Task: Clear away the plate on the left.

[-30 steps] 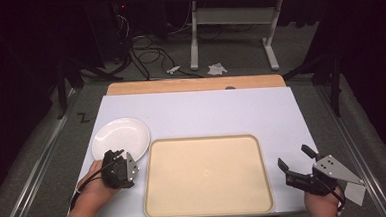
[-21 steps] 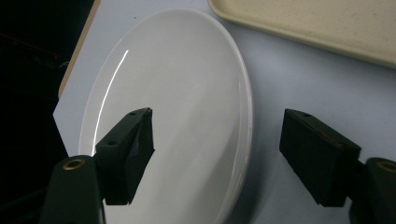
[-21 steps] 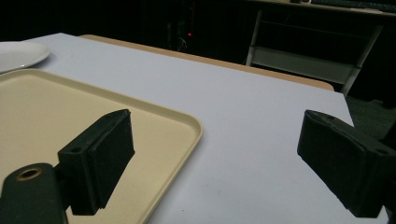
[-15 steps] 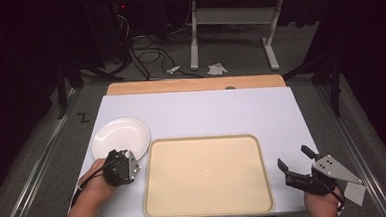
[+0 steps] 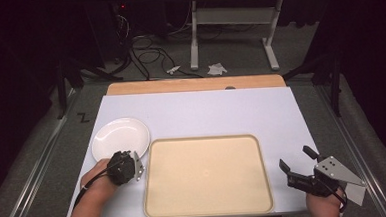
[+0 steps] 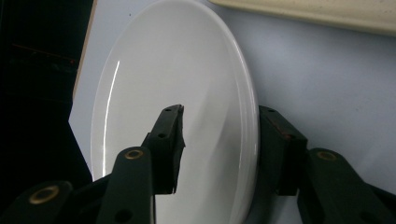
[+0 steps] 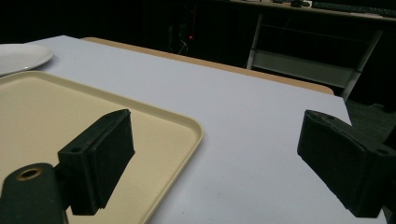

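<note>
My left gripper [image 5: 134,165] sits low at the near rim of the white plate [image 5: 121,138], which lies on the counter [image 5: 206,113] just left of the beige tray [image 5: 207,175]. In the left gripper view one jaw is over the plate's face and the other outside its rim; the jaws have just been closing, though I cannot tell whether the pads press yet. My left forearm angles in from the bottom edge. My right gripper [image 5: 296,164] rests spread wide by the tray's right side, holding nothing; its hand is cut off below.
</note>
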{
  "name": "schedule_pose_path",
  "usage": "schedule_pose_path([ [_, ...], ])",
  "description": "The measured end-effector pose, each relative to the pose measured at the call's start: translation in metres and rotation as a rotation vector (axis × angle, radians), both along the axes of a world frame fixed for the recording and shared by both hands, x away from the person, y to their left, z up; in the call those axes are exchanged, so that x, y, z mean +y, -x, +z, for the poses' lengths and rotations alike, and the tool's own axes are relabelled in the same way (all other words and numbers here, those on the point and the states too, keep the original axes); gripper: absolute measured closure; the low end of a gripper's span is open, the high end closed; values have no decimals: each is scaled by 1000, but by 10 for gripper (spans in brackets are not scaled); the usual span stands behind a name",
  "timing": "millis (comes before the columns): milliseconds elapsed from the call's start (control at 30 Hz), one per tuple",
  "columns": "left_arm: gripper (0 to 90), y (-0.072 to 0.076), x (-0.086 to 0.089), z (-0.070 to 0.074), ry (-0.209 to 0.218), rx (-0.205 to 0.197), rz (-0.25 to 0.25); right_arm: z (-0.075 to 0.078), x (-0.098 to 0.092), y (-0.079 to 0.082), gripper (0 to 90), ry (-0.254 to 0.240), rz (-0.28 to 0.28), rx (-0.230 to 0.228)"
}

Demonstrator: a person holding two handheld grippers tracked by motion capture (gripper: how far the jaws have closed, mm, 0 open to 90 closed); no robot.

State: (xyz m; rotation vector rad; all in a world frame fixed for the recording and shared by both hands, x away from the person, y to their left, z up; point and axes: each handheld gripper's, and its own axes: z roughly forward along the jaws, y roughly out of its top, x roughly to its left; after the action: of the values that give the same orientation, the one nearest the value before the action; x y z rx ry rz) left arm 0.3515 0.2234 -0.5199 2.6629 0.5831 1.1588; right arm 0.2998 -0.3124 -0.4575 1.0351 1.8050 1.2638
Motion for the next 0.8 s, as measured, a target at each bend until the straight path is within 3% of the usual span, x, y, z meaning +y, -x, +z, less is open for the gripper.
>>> schedule_pose_path([
  [233,685,0,-4,0,4,39,15,1,3,2,114,3,6,0],
  [367,774,0,-5,-1,35,64,35,1,0,2,114,-2,7,0],
  [400,773,-1,-4,-1,54,72,41,0,-1,2,114,-3,5,0],
  [600,769,-2,-3,0,65,74,45,1,-1,1,114,-7,13,5],
  [800,784,-2,-5,1,27,71,39,1,0,1,114,-3,18,-1],
])
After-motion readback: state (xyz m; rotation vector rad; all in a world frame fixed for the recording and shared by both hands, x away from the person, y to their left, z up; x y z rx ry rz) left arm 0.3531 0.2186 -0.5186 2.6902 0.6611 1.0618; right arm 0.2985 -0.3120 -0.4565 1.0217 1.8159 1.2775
